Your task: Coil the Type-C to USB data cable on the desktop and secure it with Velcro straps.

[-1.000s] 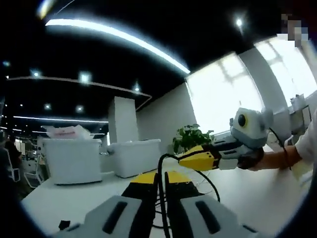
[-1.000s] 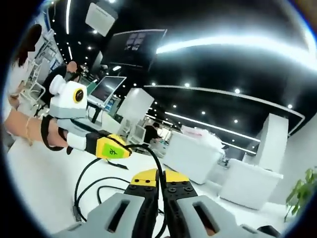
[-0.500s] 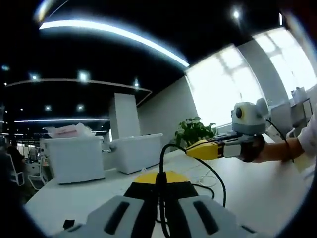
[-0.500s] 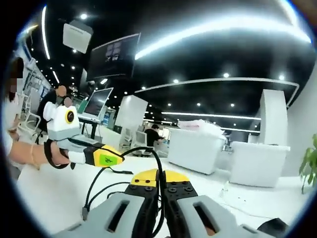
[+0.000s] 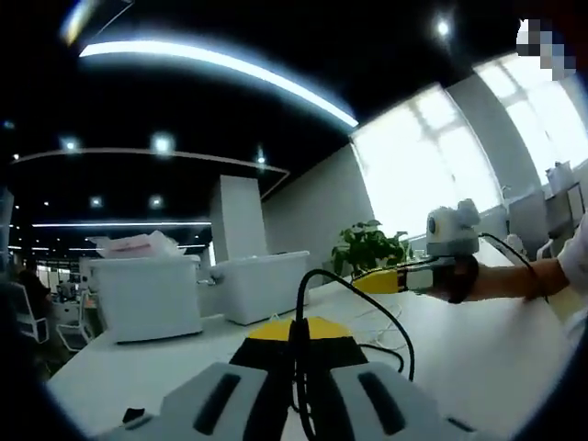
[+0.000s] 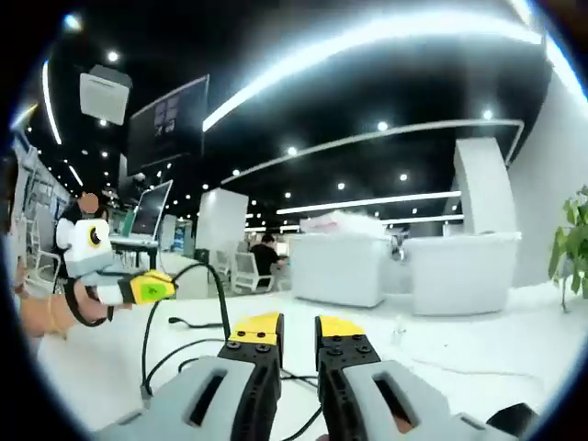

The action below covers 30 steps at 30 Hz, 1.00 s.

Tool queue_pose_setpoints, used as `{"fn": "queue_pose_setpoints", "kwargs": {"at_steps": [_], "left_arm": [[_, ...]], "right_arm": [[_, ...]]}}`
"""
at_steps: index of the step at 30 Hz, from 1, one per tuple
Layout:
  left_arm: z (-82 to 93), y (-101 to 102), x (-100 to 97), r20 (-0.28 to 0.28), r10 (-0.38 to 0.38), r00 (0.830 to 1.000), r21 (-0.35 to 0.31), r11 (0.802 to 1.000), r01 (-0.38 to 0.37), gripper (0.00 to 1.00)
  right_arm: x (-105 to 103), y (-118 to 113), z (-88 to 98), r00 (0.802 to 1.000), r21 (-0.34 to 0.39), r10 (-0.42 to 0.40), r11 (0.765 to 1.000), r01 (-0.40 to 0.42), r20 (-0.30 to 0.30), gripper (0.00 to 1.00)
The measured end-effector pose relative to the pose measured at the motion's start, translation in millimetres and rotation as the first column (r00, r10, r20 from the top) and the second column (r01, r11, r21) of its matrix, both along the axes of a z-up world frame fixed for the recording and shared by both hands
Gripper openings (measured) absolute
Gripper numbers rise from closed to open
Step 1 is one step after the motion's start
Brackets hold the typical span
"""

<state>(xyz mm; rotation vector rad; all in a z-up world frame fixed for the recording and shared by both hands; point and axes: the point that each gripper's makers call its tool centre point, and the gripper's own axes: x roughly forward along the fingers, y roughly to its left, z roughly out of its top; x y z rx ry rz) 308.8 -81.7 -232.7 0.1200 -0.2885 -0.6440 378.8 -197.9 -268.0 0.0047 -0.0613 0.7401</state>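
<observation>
A black data cable (image 5: 312, 274) rises from between my left gripper's (image 5: 299, 333) yellow-tipped jaws, which are shut on it. It arcs right toward my right gripper (image 5: 375, 280) and drops to the white desktop (image 5: 478, 358). In the right gripper view, my right gripper (image 6: 299, 329) stands open, a clear gap between its jaws and nothing in them. At the left of that view, the left gripper (image 6: 163, 287) holds the cable (image 6: 225, 308), which loops down over the desktop (image 6: 92, 367). One connector end (image 6: 144, 391) hangs just above the table.
Two white storage boxes (image 5: 142, 299) (image 5: 262, 285) and a potted plant (image 5: 367, 248) stand at the table's far side. A small black item (image 5: 133, 415) lies near the front. A thin white cord (image 6: 459, 367) crosses the desktop. A hand (image 5: 514, 280) holds the right gripper.
My right gripper's jaws have opened and let go of the cable. It has drawn farther away from the left gripper, which still grips the cable.
</observation>
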Motion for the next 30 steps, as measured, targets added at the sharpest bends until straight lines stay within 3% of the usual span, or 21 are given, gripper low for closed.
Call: {"fn": "queue_pose_setpoints", "kwargs": {"at_steps": [4,7,12,17,19,22,25,30], "left_arm": [[4.1,0,-3.3,0.017,-0.004,1.000,-0.007,1.000,0.004,0.04],[9.7,1,-7.8,0.027,-0.014,1.000,-0.024,1.000,0.015,0.04],[14.6,-1,-13.8,0.037,-0.037,0.999,-0.038,0.999,0.038,0.04],[25.6,0,-22.6,0.070,-0.052,0.996,-0.054,0.997,0.056,0.04],[34.4,-1,-29.6,0.084,-0.099,0.992,-0.112,0.988,0.108,0.04],[37.2,-1,-32.5,0.093,-0.110,0.990,-0.121,0.985,0.121,0.04],[38.6,-4,-35.3,0.102,-0.125,0.987,-0.118,0.984,0.137,0.04],[39.9,-9,-39.7,0.110,-0.153,0.982,-0.114,0.980,0.165,0.04]], "right_arm": [[7,22,-32.5,0.991,-0.017,0.056,0.998,-0.058,-0.122,0.16],[14,31,-43.9,0.979,0.000,0.075,0.997,-0.076,-0.188,0.16],[18,38,-60.5,0.935,0.090,0.137,0.989,-0.113,-0.327,0.17],[21,31,-64.8,0.938,0.076,0.129,0.991,-0.110,-0.322,0.17],[19,33,-66.0,0.931,0.085,0.142,0.989,-0.120,-0.335,0.18],[12,45,-69.7,0.918,0.085,0.181,0.983,-0.161,-0.353,0.21],[7,55,-79.3,0.926,0.009,0.174,0.983,-0.182,-0.334,0.23],[14,66,-87.2,0.936,-0.051,0.141,0.985,-0.166,-0.323,0.21]]}}
